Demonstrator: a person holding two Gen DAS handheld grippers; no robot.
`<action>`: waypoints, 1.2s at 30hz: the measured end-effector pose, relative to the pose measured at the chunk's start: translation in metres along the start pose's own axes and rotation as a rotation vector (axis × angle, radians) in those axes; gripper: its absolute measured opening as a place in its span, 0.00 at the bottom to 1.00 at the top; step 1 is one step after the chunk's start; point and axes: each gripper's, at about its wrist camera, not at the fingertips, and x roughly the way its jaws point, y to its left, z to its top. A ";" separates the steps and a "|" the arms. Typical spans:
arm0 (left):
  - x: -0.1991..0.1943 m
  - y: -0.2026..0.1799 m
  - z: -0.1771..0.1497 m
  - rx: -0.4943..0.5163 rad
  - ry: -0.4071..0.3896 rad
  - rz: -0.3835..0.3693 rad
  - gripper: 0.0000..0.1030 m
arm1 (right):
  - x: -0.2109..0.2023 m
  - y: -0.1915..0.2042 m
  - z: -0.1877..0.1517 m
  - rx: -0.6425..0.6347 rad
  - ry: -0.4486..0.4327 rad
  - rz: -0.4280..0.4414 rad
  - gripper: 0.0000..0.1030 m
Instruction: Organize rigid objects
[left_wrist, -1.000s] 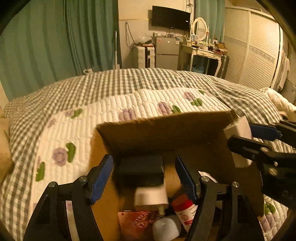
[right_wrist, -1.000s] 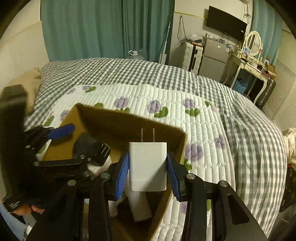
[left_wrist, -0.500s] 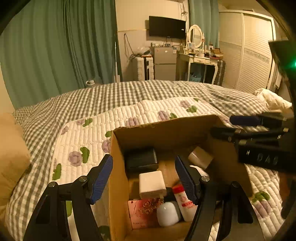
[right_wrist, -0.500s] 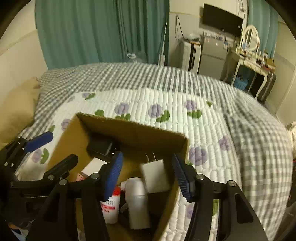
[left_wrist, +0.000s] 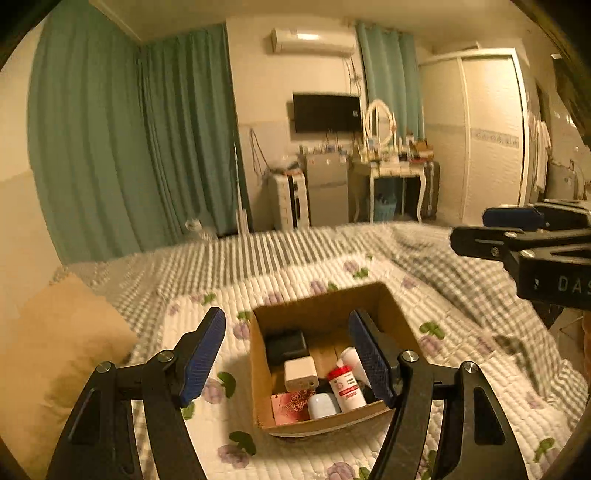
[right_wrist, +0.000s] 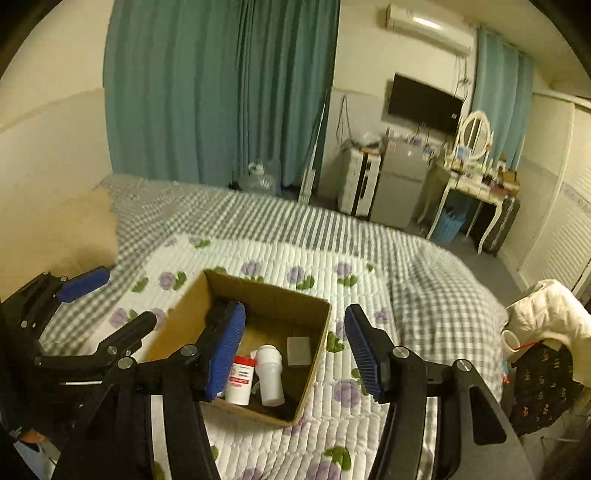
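Note:
An open cardboard box (left_wrist: 260, 373) (right_wrist: 177, 314) sits on the quilted bed. In it lie a white charger (left_wrist: 300, 373), a black box (left_wrist: 286, 347), a red-capped bottle (left_wrist: 345, 387) (right_wrist: 241, 380), a white bottle (right_wrist: 270, 373), a red card (left_wrist: 290, 406), a white cap (left_wrist: 323, 405) and a second charger (right_wrist: 298, 350). My left gripper (left_wrist: 288, 358) is open and empty, raised above the box. My right gripper (right_wrist: 295, 349) is open and empty, also above it.
The floral quilt (right_wrist: 280, 266) lies over a grey checked bedspread (left_wrist: 258, 254). A tan pillow (left_wrist: 48, 354) lies at the left. Clothes hang on a chair (right_wrist: 543, 354) at the right. A dresser, fridge and green curtains stand beyond the bed.
My right gripper opened and dropped the white charger into the box. Both grippers then rose up and back from the box, which now looks smaller.

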 end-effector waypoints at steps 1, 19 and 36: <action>-0.015 0.001 0.001 -0.007 -0.025 0.005 0.71 | -0.017 0.003 -0.002 0.000 -0.028 -0.001 0.56; -0.051 0.031 -0.077 -0.169 -0.132 0.068 1.00 | -0.024 0.037 -0.104 0.086 -0.160 0.022 0.87; -0.031 0.021 -0.117 -0.118 -0.129 0.101 1.00 | 0.000 0.046 -0.138 0.086 -0.188 -0.031 1.00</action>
